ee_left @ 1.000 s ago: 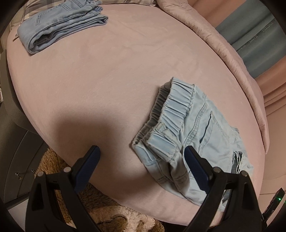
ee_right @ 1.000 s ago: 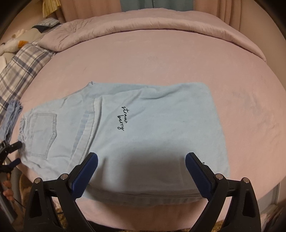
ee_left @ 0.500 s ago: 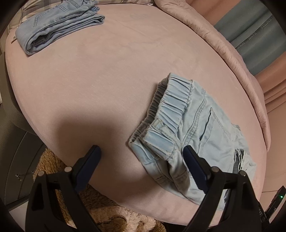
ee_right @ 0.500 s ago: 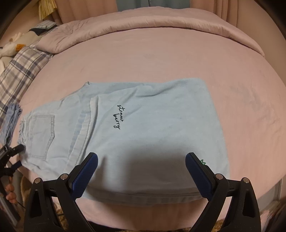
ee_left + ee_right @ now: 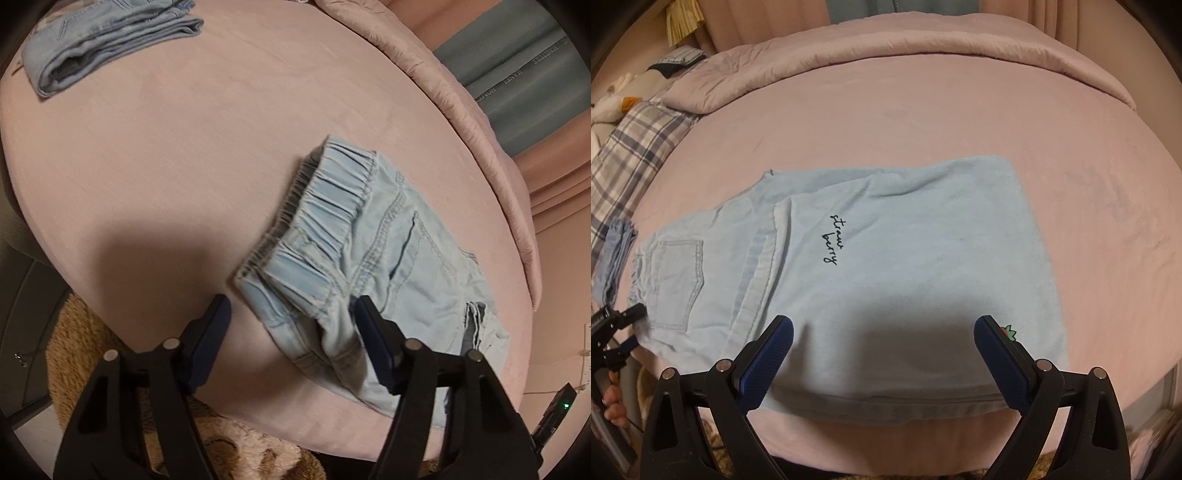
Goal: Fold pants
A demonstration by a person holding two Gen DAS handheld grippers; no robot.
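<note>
The light blue pants point(image 5: 871, 280) lie on the pink bed point(image 5: 923, 122), already doubled over with the elastic waistband point(image 5: 325, 206) at the end nearest the left gripper point(image 5: 293, 325). Both the left gripper and the right gripper point(image 5: 882, 341) hover over the pants with fingers spread wide, grasping nothing. The step looks like setting up another fold, which calls for pinching the waistband corner and the far end together; another folded pair point(image 5: 107, 40) sits well away from the pants.
</note>
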